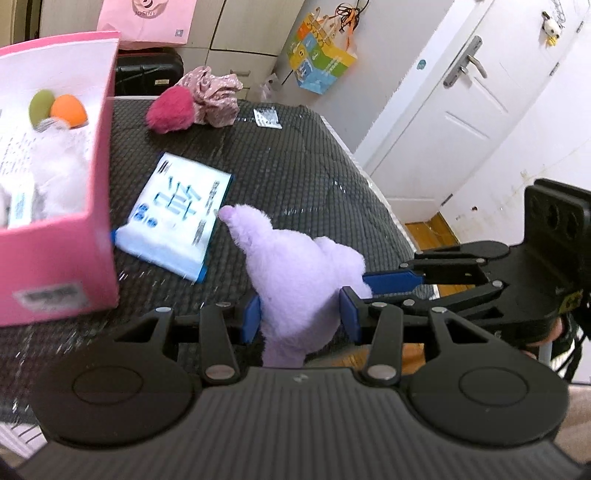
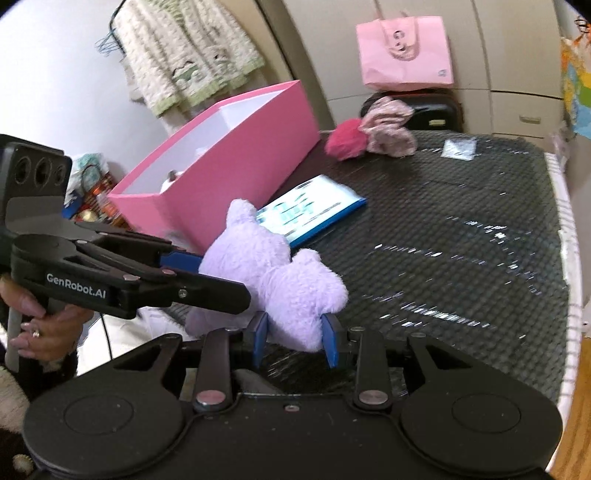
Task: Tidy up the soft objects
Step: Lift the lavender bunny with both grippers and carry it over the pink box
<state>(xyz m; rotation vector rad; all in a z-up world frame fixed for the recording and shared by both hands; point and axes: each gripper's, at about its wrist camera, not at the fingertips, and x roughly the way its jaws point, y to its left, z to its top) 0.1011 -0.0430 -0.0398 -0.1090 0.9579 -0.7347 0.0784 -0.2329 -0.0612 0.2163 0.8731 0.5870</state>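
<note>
A purple plush toy (image 1: 291, 266) is held above the dark quilted table (image 1: 303, 177) by both grippers. My left gripper (image 1: 301, 317) is shut on its lower part. My right gripper (image 2: 295, 339) is shut on another lobe of the same plush (image 2: 295, 291) and shows from the side in the left wrist view (image 1: 391, 284). A pink box (image 1: 55, 236) stands at the left, holding white fluffy items and a green and an orange soft ball (image 1: 68, 109). A magenta fluffy ball (image 1: 171, 109) and a pink floral cloth (image 1: 214, 94) lie at the far end.
A white and blue packet (image 1: 175, 214) lies flat beside the box. A small silver packet (image 1: 267, 118) lies at the far table edge. A black case (image 1: 147, 72) and pink bag (image 1: 147, 20) stand behind. A white door (image 1: 461, 92) is at the right.
</note>
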